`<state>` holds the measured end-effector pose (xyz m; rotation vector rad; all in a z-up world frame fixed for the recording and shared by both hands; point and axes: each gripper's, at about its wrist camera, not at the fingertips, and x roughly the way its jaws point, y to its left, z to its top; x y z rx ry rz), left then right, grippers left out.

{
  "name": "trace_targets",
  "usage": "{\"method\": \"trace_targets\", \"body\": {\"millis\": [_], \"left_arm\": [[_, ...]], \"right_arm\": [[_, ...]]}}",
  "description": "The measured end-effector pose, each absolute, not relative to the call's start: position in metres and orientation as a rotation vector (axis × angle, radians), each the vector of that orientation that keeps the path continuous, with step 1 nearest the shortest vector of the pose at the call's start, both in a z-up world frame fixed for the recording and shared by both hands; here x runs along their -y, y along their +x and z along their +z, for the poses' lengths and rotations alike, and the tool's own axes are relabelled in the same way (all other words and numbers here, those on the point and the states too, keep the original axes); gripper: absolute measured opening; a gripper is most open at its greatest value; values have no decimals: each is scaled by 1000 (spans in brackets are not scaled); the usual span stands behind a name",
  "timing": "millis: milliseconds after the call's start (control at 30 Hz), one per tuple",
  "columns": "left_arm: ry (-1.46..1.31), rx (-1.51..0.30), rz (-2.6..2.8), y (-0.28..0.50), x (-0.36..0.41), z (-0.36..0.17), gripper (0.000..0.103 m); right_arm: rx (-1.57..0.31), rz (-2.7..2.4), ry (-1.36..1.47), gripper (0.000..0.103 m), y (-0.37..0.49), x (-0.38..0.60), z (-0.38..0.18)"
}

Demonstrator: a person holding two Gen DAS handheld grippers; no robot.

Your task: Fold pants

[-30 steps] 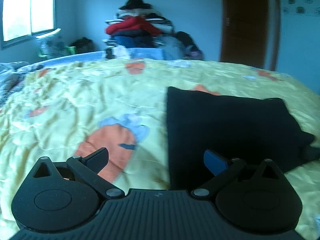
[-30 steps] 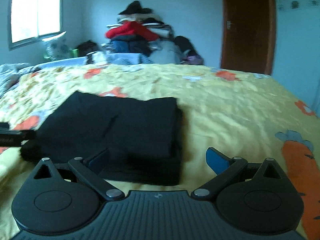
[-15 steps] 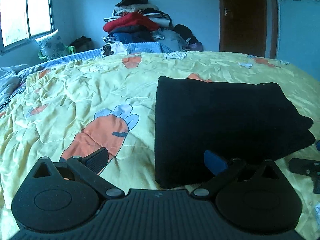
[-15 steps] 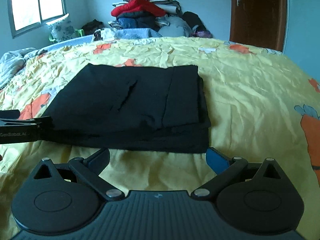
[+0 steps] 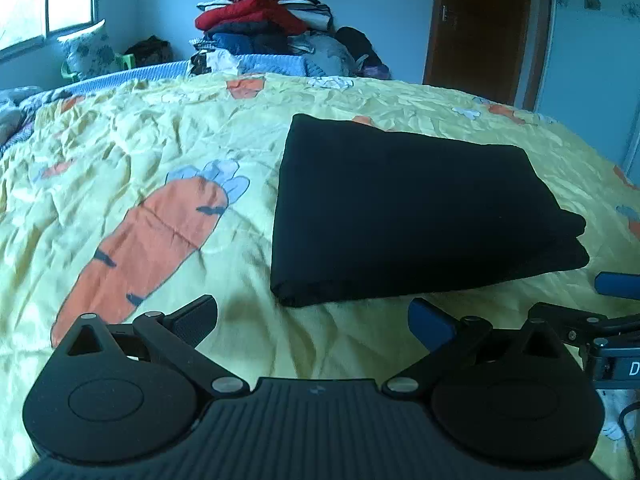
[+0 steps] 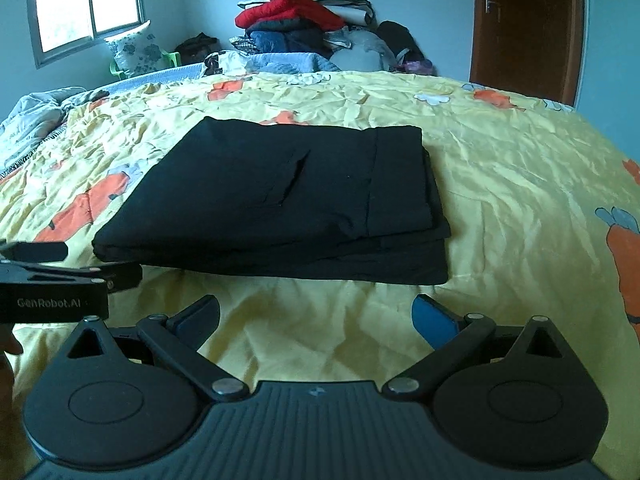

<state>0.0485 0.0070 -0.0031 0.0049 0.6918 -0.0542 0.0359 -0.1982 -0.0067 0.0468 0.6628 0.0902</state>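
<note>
The pants (image 6: 280, 200) lie folded flat on the bedspread (image 6: 520, 184), about mid-bed. Near of them, both grippers hover over bare bedspread, side by side: the left gripper (image 5: 312, 320) off the pants' near left corner, the right gripper (image 6: 316, 318) off their near edge, neither touching them. At the far end of the bed sits a clothes pile (image 6: 312, 28). A window (image 6: 88, 4) is far left, a door (image 6: 524, 28) far right.
</note>
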Motion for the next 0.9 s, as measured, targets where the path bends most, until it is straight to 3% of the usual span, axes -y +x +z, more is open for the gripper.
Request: {"method": "trace_targets", "body": {"millis": [900], "left_arm": [[43,-698,-44,28,-14,-15,103]], "right_arm": [[-673,77,14,103,16,192,-21]]}}
